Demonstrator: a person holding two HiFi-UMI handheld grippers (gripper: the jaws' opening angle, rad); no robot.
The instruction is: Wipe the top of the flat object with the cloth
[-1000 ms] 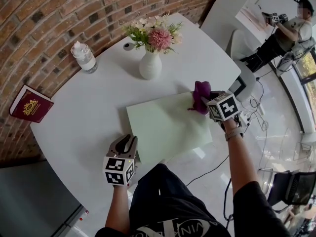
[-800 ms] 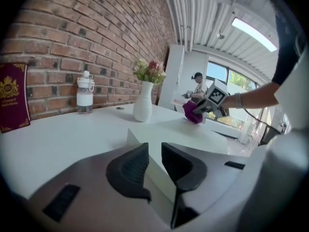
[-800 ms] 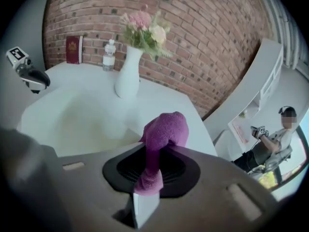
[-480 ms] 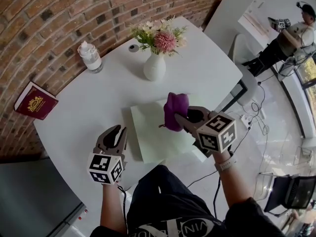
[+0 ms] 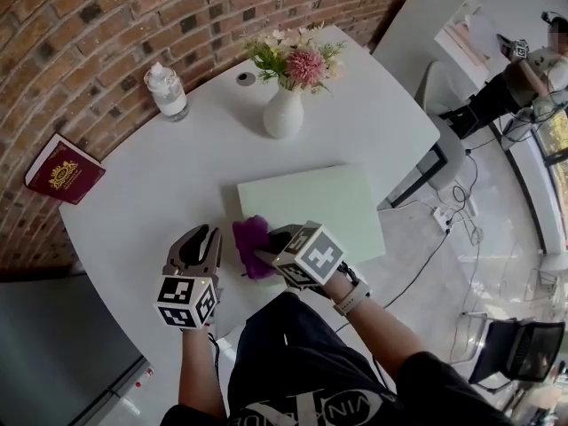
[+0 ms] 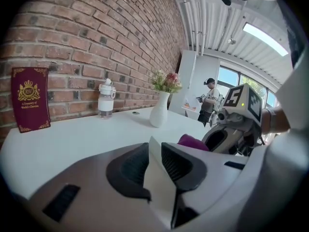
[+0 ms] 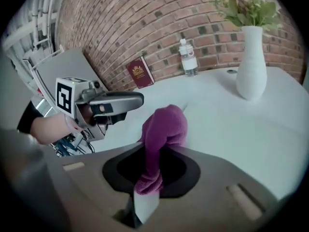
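Cloth (image 5: 250,240) — clamped in right tool (image 5: 267,254); left tool (image 5: 202,236) barely parted, empty. Risk — unsteadied board (image 5: 321,204) could be slid toward vase (image 5: 283,114) by wiping.

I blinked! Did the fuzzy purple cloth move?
Yes. The purple cloth in the right gripper crossed the pale green flat board from far right edge to near left corner.
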